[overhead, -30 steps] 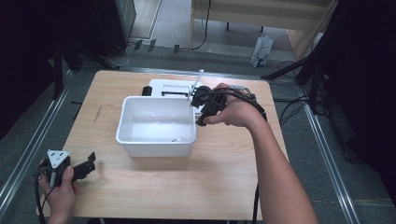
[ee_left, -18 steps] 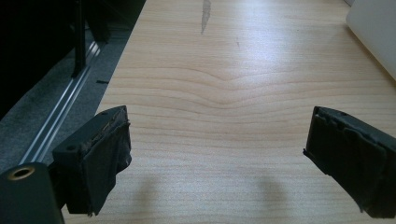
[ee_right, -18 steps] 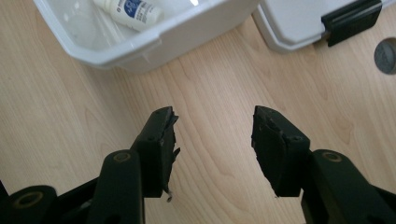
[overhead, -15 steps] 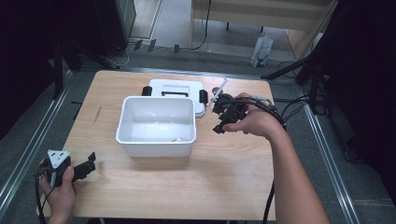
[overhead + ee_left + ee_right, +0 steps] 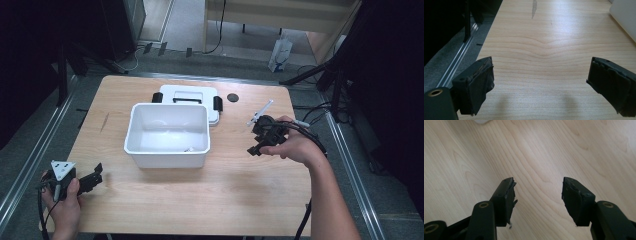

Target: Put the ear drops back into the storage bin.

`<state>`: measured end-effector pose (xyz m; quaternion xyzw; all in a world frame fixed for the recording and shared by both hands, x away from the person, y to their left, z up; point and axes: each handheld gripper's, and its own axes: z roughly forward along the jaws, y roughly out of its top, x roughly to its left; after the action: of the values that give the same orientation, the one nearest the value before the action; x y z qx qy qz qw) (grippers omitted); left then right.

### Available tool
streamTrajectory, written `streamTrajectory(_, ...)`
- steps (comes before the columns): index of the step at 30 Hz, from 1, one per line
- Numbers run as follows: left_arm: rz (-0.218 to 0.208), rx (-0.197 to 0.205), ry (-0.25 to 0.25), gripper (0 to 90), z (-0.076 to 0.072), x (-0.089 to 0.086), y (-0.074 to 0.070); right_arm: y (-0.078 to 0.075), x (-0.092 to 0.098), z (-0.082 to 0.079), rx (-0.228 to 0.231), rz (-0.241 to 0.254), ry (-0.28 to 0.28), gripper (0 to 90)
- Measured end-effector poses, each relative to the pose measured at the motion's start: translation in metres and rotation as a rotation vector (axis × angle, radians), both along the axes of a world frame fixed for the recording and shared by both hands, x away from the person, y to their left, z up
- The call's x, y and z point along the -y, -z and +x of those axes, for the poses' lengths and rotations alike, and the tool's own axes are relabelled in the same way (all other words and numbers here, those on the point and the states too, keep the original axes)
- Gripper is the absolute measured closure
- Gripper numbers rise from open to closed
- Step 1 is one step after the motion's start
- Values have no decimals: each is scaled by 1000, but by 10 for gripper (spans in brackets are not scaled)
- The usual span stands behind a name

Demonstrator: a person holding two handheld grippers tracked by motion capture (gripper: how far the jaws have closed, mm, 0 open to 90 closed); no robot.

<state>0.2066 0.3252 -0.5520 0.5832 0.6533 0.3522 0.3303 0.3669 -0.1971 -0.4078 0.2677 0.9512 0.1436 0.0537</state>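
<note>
As fingers (image 5: 505,200) gape, white bin (image 5: 167,134) lies well apart, untouched.

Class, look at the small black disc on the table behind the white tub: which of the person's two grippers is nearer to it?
The right. The right gripper is just in front of the black disc, slightly to its right. The left gripper sits at the near-left corner, beyond the white tub.

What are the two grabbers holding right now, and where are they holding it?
Nothing. The left gripper and the right gripper are both open, with only the bare wooden table between their fingers. The white box sits untouched.
</note>
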Motion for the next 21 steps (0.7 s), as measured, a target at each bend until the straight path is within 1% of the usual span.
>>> streamTrajectory(1,0,0,0,75,0,0,0,0,0,0,0,0,0,439)
streamTrajectory(2,2,0,1,75,0,0,0,3,5,-1,0,3,5,436)
streamTrajectory(3,1,0,-2,75,0,0,0,10,14,-3,-5,18,23,429)
streamTrajectory(4,1,0,-2,75,0,0,0,10,14,-3,-5,18,23,429)
streamTrajectory(5,3,-1,-1,75,0,0,0,13,19,-5,-6,23,32,422)
streamTrajectory(6,5,-1,-2,75,0,0,0,22,29,-8,-6,27,52,404)
streamTrajectory(8,8,1,-3,75,0,0,0,28,37,-10,-11,37,75,396)
streamTrajectory(10,9,2,-4,75,-1,1,0,36,46,-14,-6,53,92,378)
streamTrajectory(11,9,2,-4,75,-1,1,0,36,46,-14,-6,53,92,378)
streamTrajectory(14,10,2,-6,75,-1,1,0,47,57,-21,17,76,131,375)
streamTrajectory(15,12,3,-7,75,-1,1,0,54,63,-27,34,90,147,360)
streamTrajectory(18,15,5,-7,75,-1,1,0,65,72,-36,67,120,173,318)
streamTrajectory(19,16,6,-8,75,-1,1,0,65,72,-36,67,120,173,318)
streamTrajectory(20,18,6,-11,75,-1,2,0,72,79,-44,98,148,219,272)
streamTrajectory(21,18,6,-12,75,-1,2,0,74,82,-46,114,160,241,234)
